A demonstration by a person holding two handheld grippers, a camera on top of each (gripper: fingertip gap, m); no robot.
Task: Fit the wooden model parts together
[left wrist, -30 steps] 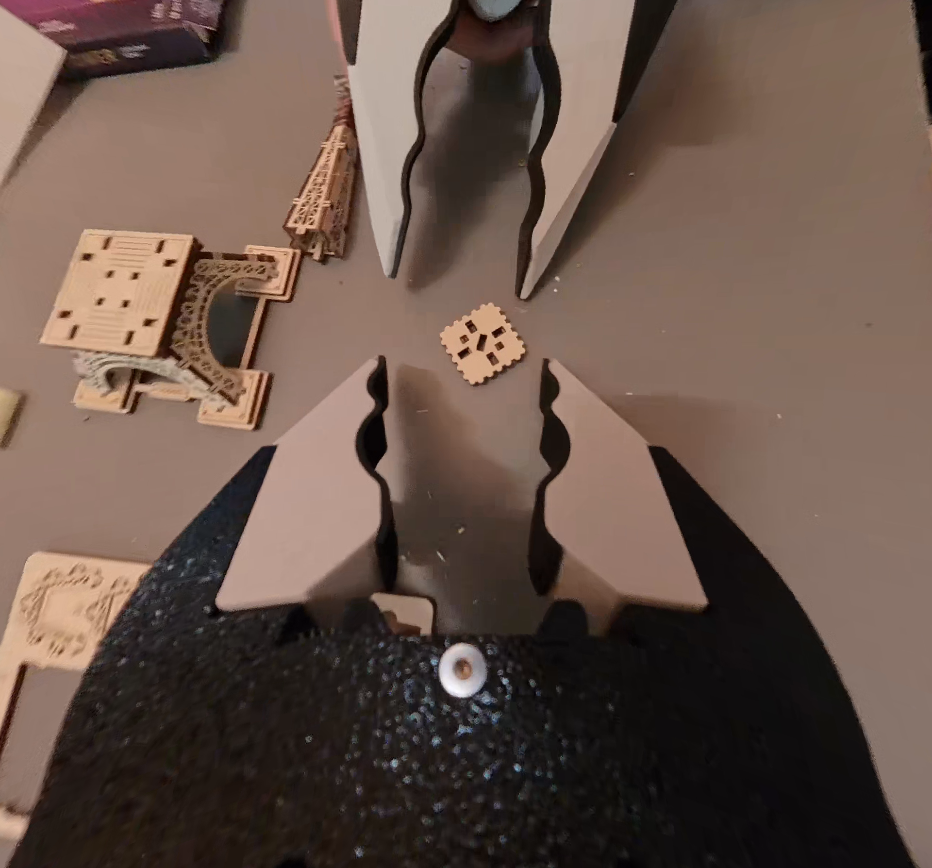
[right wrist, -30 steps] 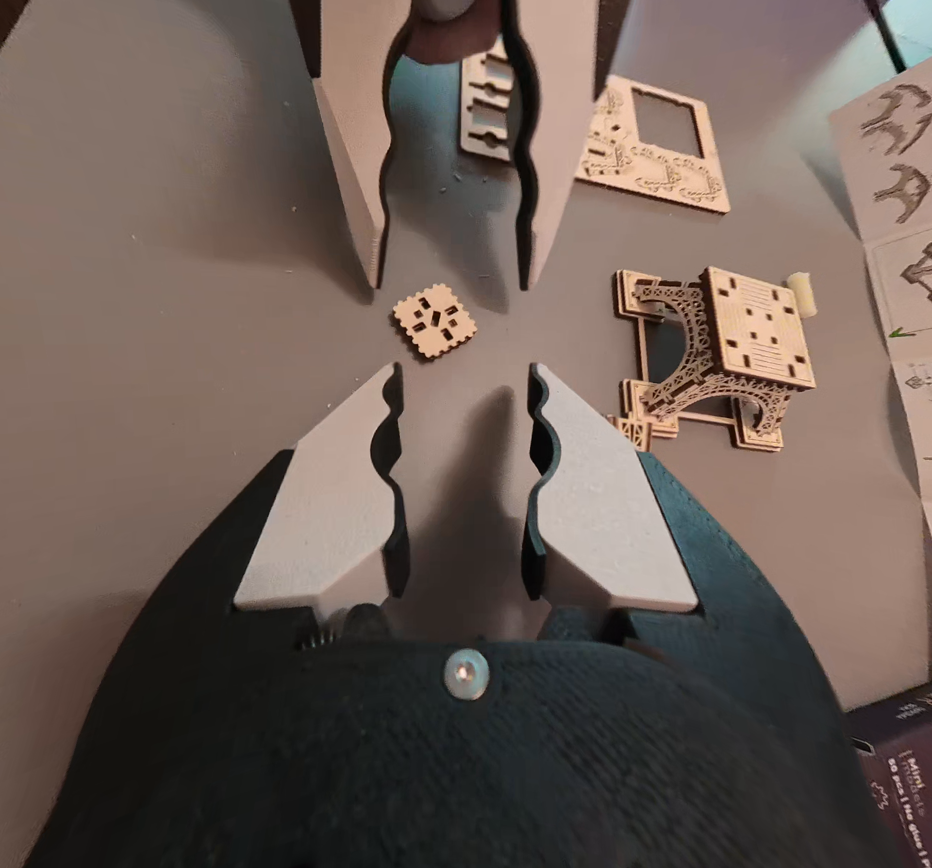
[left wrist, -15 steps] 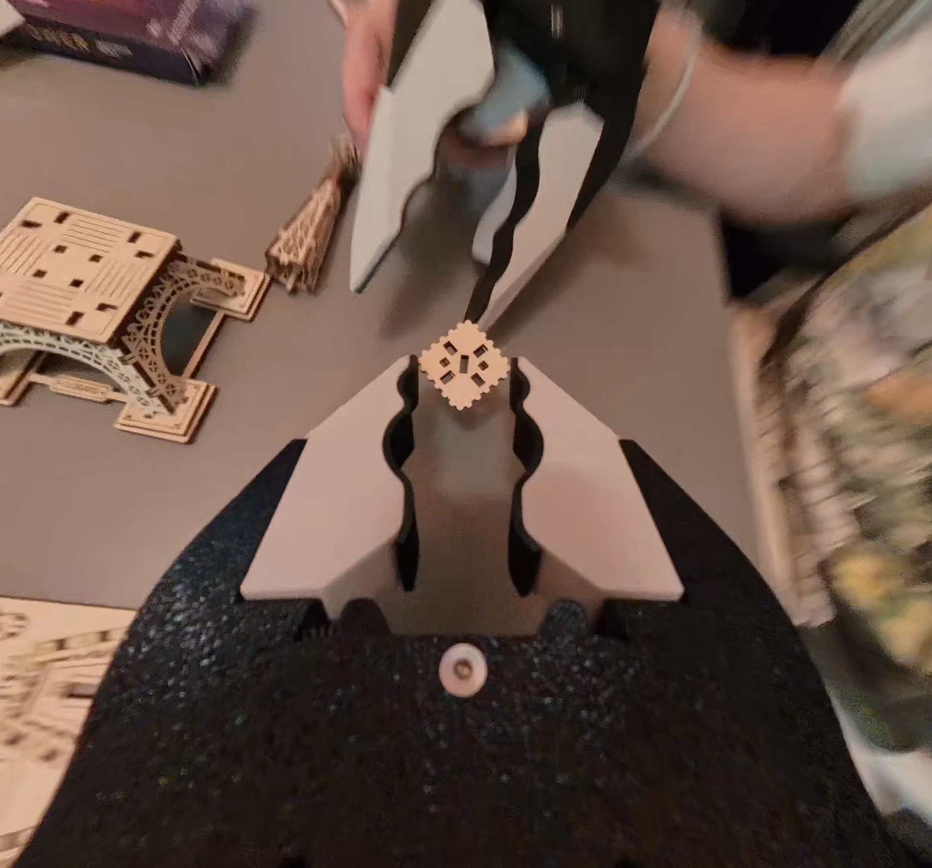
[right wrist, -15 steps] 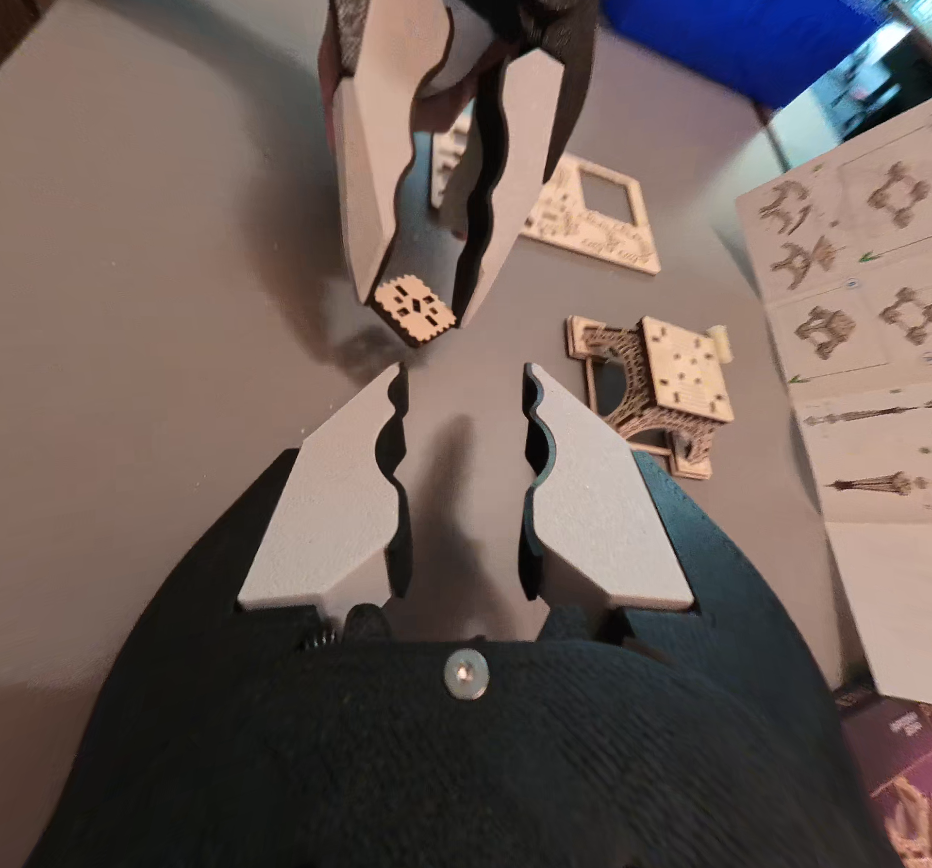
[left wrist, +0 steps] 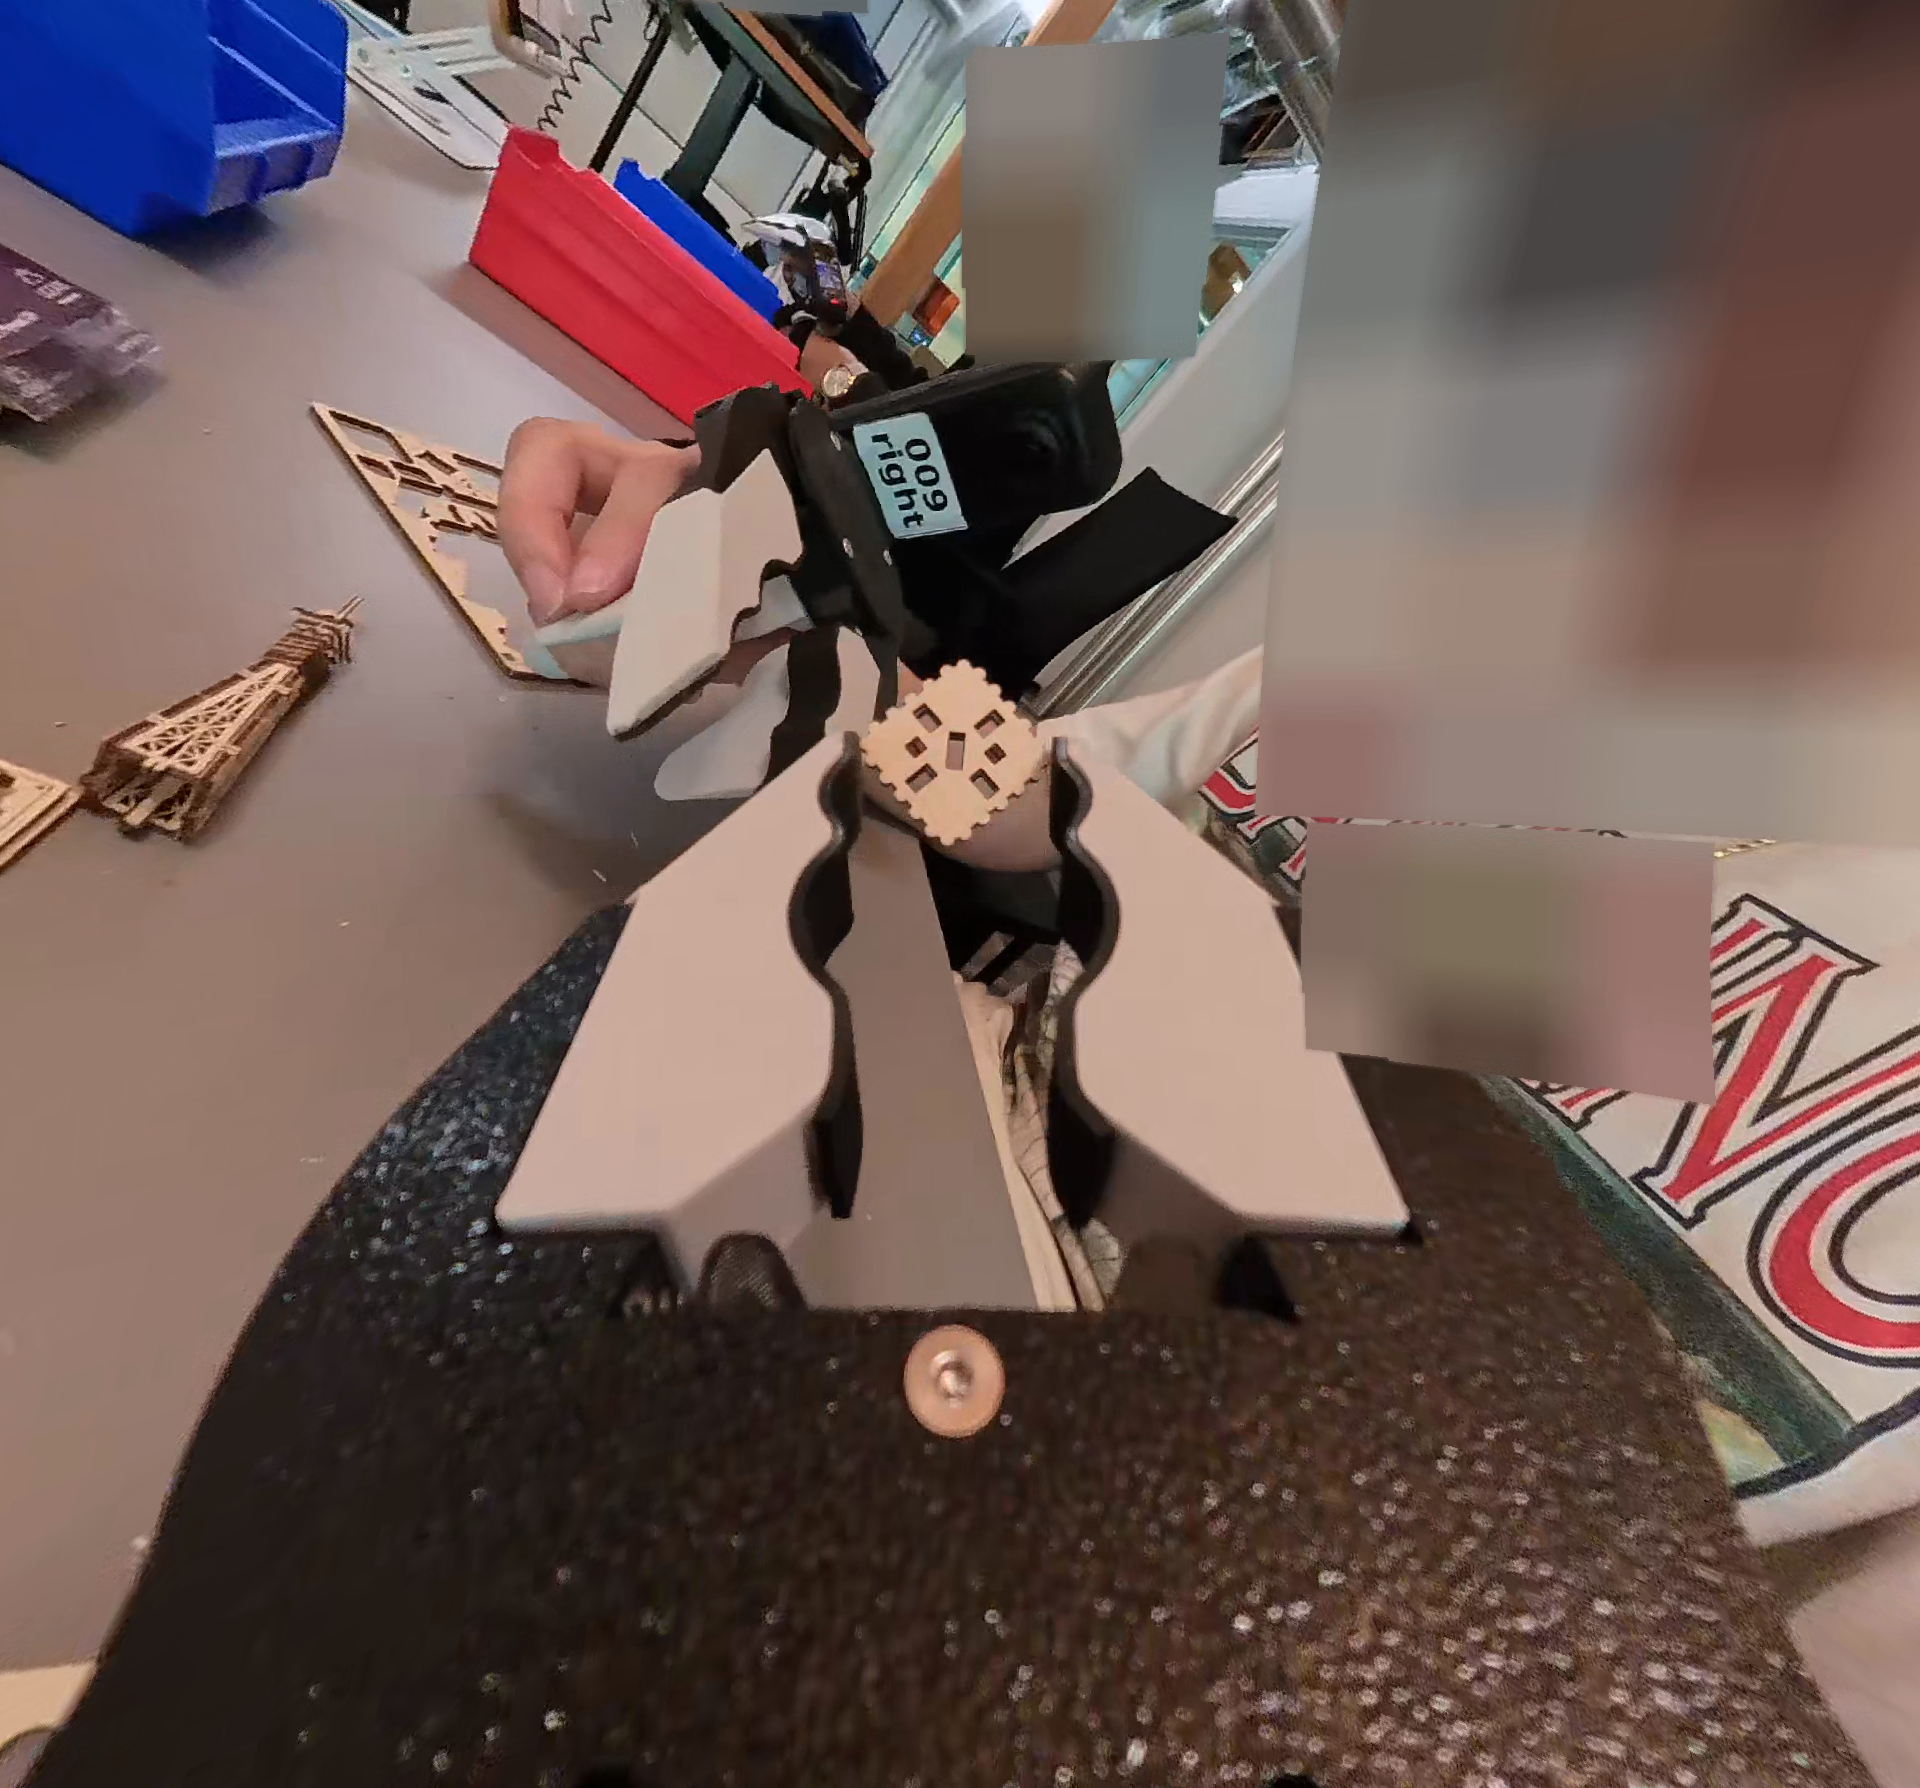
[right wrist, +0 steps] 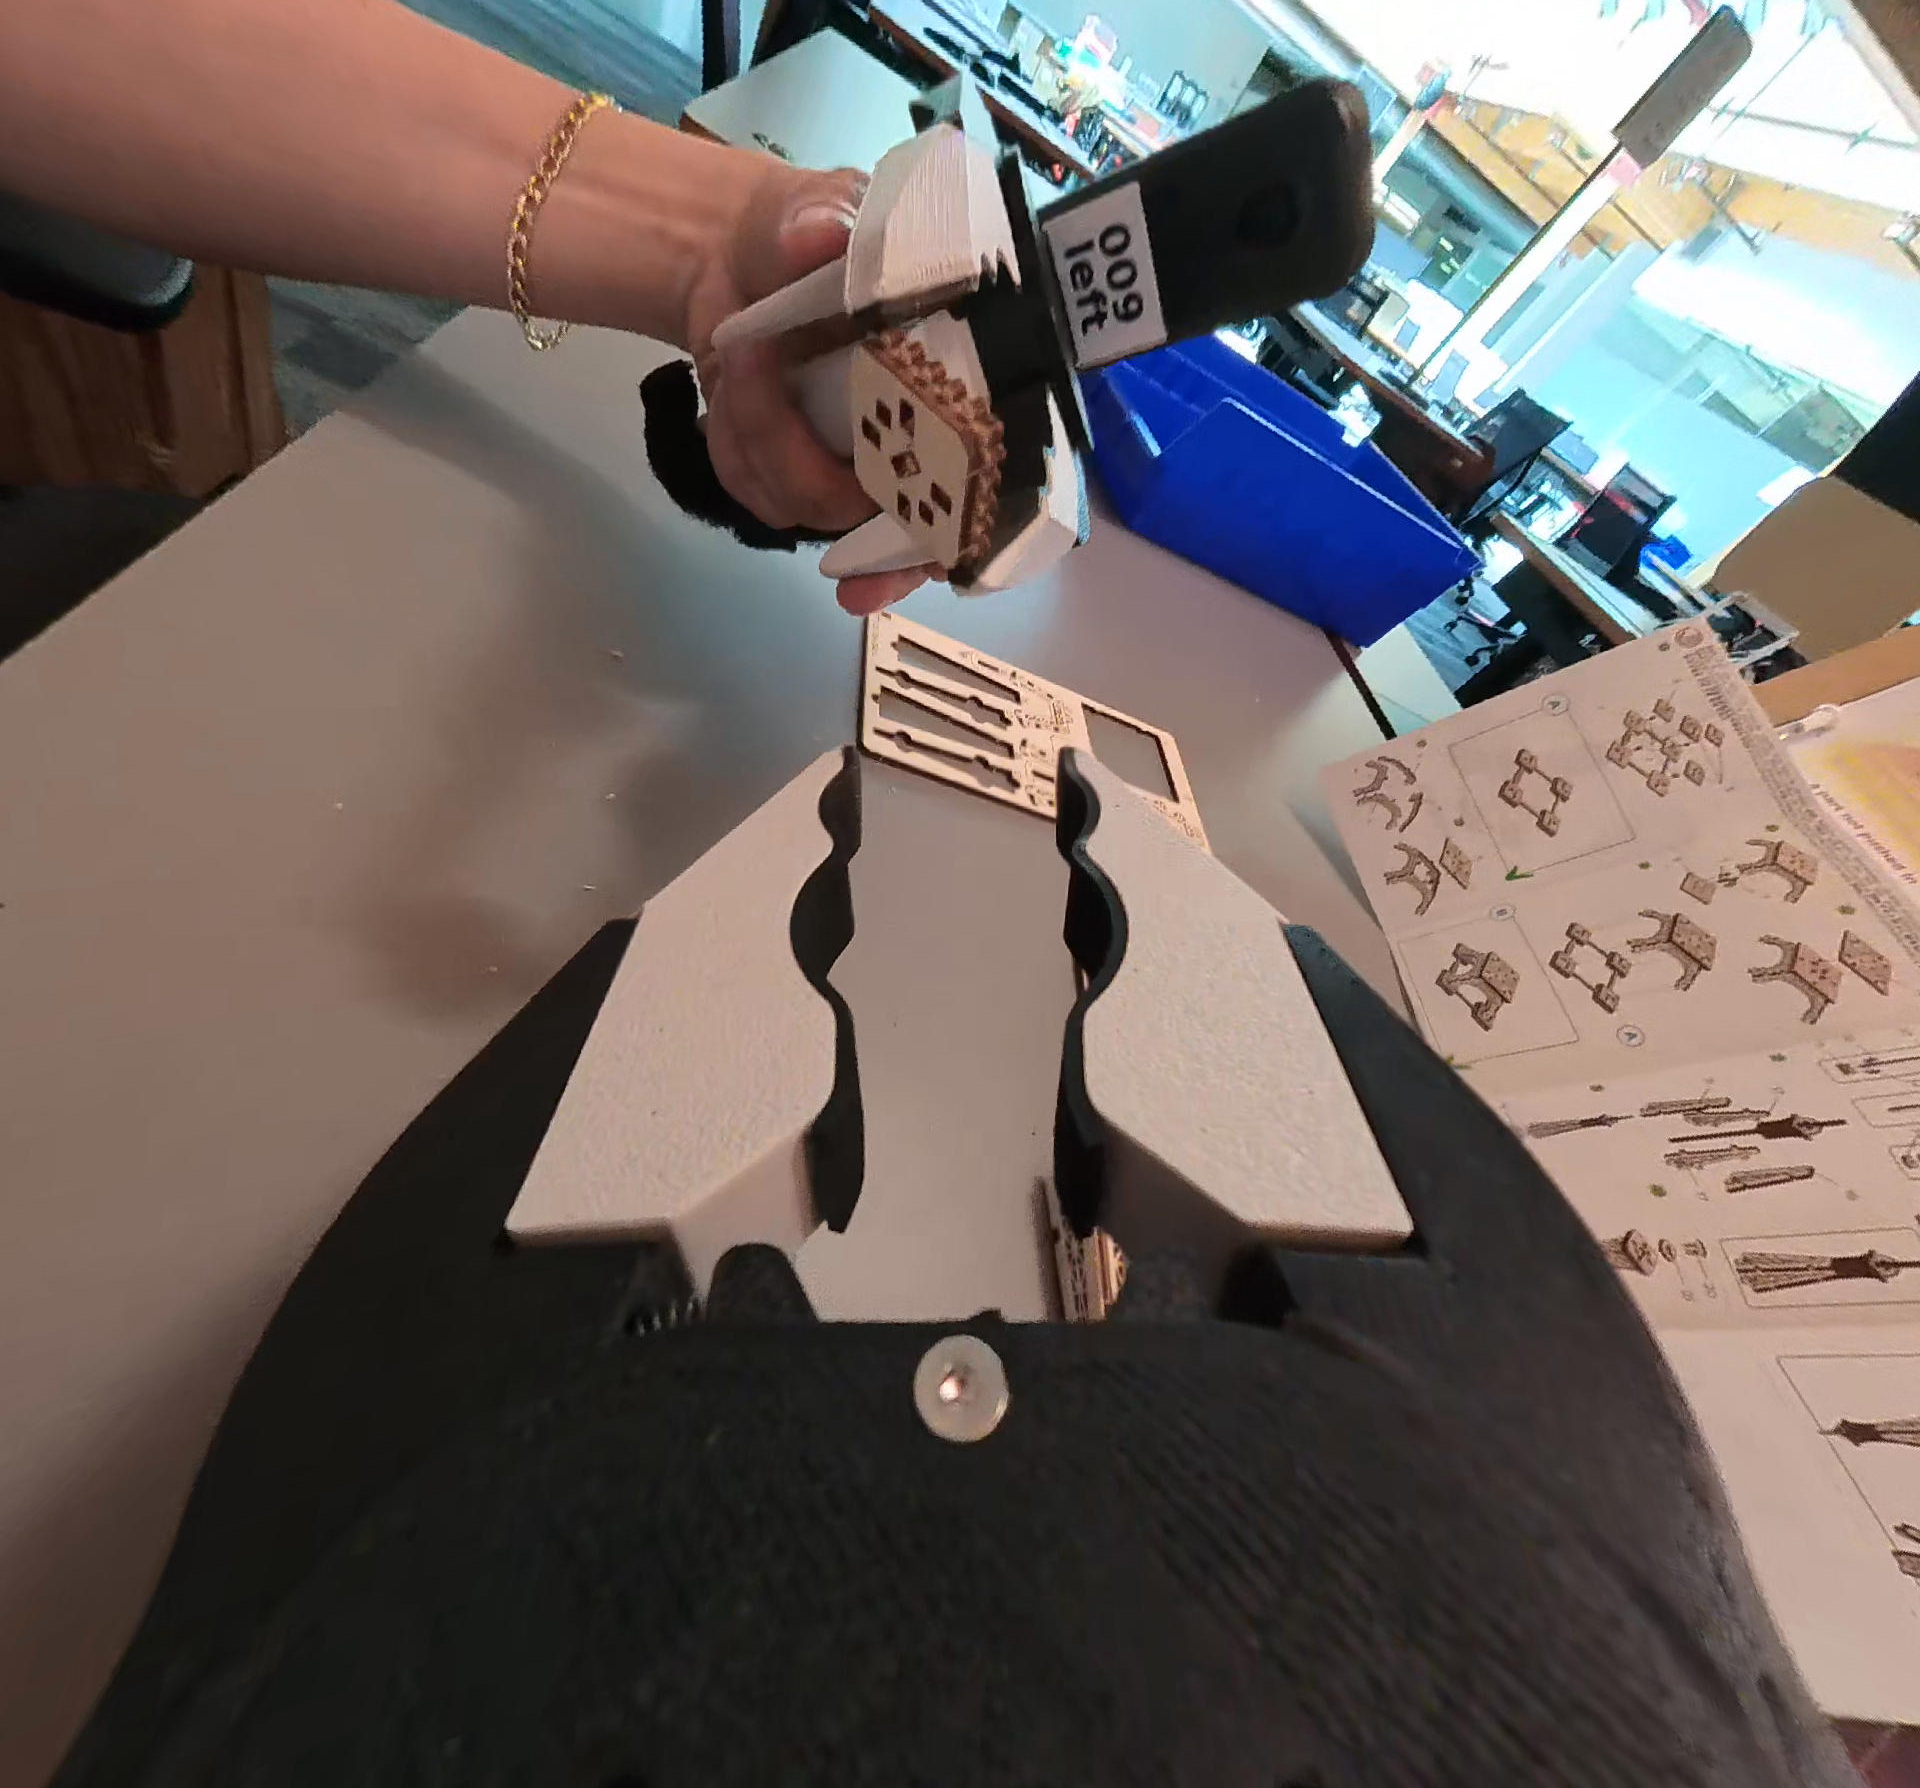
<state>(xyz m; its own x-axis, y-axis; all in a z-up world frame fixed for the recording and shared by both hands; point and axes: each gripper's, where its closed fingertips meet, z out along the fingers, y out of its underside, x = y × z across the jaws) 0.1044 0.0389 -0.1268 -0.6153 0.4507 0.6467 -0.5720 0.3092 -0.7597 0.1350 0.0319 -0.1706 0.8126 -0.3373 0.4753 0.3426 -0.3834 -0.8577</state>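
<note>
Grey table point(right wrist: 312, 751) carries the loose kit: instruction sheet point(right wrist: 1621, 907) on the right, an emptied wooden parts sheet point(right wrist: 966, 730) just past the right gripper's tips, a blue bin point(right wrist: 1268, 502) at the far edge. The left wrist view adds a red bin point(left wrist: 613, 284) and the tapered spire section point(left wrist: 218, 720) lying on its side.

Left gripper point(left wrist: 951, 782) is lifted clear of the table, fingers closed down on the small square slotted plate point(left wrist: 951, 751), pinched at the tips by two opposite corners. Right gripper point(right wrist: 961, 782) is partly open with nothing between its fingers.

Step in hand, my read: carry the plate to its mating piece, probably the spire. A tip-only corner pinch lets a thin plate twist, so move slowly, bring it in square and line the slots with the tabs before pressing. The right gripper should hold the mating part steady.

View differences: the left wrist view shows the plate face-on, slots clear. The right wrist view shows it from outside: the darker toothed edge, how shallowly it sits in the fingers, and the hand point(right wrist: 769, 408) on the handle.
</note>
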